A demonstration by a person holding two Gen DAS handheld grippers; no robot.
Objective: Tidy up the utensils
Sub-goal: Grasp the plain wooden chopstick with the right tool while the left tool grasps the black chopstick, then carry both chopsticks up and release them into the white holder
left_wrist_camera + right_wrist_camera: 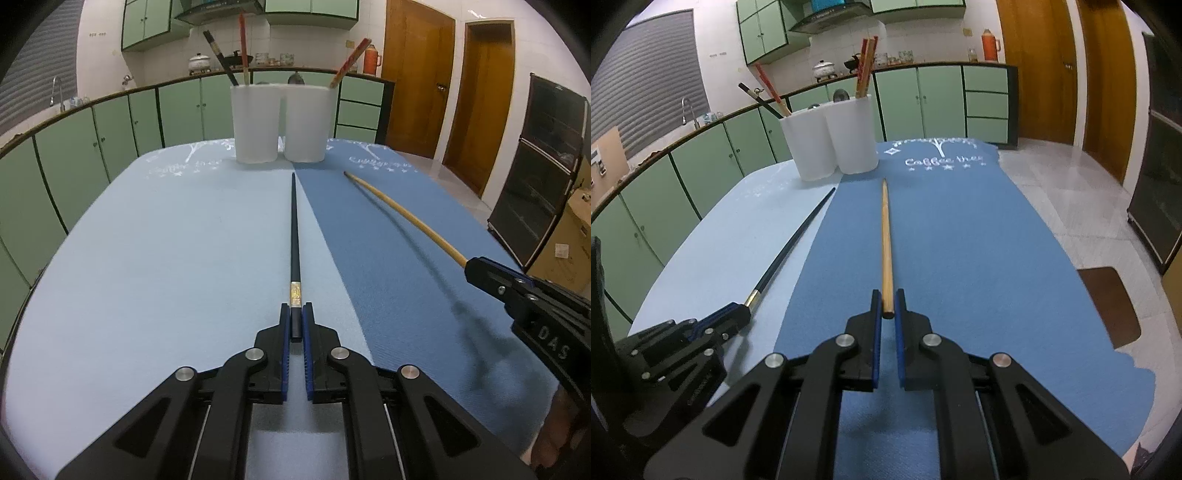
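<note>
My left gripper (296,314) is shut on the butt end of a black chopstick (294,229) with a gold band, which points toward two white holder cups (284,122) at the far end of the table. In the right wrist view my right gripper (887,299) is shut on the end of a light wooden chopstick (885,236), also aimed at the white cups (831,140). The left gripper (737,314) shows at the lower left there with the black chopstick (798,240). The right gripper (476,269) appears at the right edge of the left view, with the wooden chopstick (402,214). The cups hold several chopsticks and a spoon.
The table carries a light blue mat (166,240) on the left and a darker blue mat (960,240) on the right. Green cabinets (92,136) run along the left and back. A dark glass-front cabinet (543,177) and wooden doors (417,74) stand to the right.
</note>
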